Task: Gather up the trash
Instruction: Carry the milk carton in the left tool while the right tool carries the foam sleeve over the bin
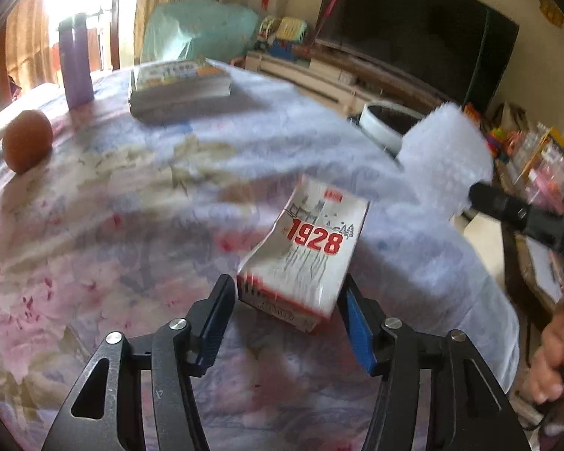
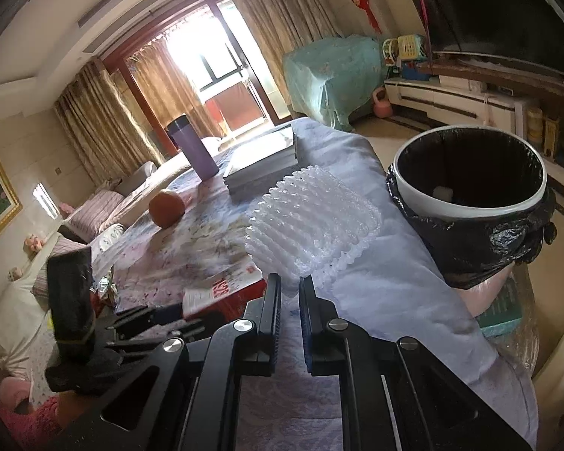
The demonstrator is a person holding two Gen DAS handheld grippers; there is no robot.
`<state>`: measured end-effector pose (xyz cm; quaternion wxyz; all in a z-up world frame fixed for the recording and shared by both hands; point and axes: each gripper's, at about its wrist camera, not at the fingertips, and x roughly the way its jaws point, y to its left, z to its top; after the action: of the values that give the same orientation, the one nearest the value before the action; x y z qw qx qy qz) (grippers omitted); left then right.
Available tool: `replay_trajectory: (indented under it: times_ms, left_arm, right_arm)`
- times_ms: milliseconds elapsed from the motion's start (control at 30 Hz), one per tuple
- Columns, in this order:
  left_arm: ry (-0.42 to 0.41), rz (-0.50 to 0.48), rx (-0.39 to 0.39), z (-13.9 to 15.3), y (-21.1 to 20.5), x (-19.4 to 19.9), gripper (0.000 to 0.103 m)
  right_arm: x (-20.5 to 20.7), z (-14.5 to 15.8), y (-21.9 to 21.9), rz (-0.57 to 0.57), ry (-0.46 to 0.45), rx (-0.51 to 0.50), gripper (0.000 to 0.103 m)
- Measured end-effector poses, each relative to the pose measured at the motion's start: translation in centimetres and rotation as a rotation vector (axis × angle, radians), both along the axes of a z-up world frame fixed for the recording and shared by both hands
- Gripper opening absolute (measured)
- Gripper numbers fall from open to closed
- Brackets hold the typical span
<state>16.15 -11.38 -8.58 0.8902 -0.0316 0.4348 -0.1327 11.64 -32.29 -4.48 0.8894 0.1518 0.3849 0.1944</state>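
Fingers of the left gripper (image 1: 287, 297) stood partly apart around the near end of a crumpled white-and-red carton (image 1: 306, 251) marked 1928, which lay on the flowered cloth of the tabletop (image 1: 112, 206); a thin gap showed on each side, so the pads did not seem to press on it yet, though blur made the right-hand contact hard to judge. The right gripper (image 2: 290, 289) had its fingers drawn nearly together, pinching the near edge of a white foam fruit net (image 2: 312, 221) that hung out in front of them, with the bin (image 2: 470, 173) lined with a black bag standing just past the tabletop's edge to its right. I judged the main danger to lie with the net: only a thin edge was caught, and the soft mesh could slip free or catch on the cloth before it reached the bin. The carton, dented and lying askew between the fingers, could twist or skid away if they closed off-centre, or the loose cloth could be pinched up along with it. An orange (image 1: 27, 141), a purple flask (image 1: 75, 64) and a stack of books (image 1: 178, 86) stood well apart from both grippers, so a knock there seemed unlikely. The bin, perched on something below, might tip if bumped.
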Motion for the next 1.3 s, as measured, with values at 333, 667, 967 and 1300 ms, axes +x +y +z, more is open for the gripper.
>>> replay_trajectory:
  times_ms: [333, 667, 967, 1300]
  left_arm:
    - [-0.01, -0.052, 0.071, -0.3, -2.8, 2.5, 0.056]
    - [-0.057, -0.07, 0.055, 1.3, -4.4, 3.6, 0.055]
    - [-0.091, -0.096, 0.055, 3.0, -6.2, 4.8, 0.055]
    - [-0.11, -0.127, 0.063, 3.7, -8.2, 6.4, 0.055]
  right_arm:
    - [0.5, -0.6, -0.3, -0.001, 0.028, 0.001, 0.009]
    - [1.1, 0.3, -2.1, -0.032, 0.011, -0.002, 0.009]
    - [1.7, 1.0, -4.5, -0.073, -0.005, -0.007, 0.009]
    - [2.4, 1.5, -7.3, -0.119, -0.01, -0.003, 0.009]
